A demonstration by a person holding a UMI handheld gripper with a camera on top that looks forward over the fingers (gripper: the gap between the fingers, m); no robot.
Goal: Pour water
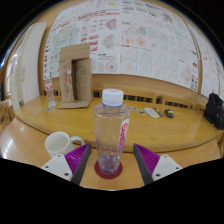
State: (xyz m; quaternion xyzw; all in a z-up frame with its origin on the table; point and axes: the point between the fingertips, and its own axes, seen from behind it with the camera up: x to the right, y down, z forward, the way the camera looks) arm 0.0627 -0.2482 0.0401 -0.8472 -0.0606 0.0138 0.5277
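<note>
The gripper (111, 160) stands released around the capped bottle (111, 135) resting on the counter (180, 140). Grasp step: clench next, then tip toward the near-left cup (60, 143).

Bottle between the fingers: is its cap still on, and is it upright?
Capped and upright. The bottle stands on the table with its white cap on top, between the open fingers, gaps on both sides.
</note>
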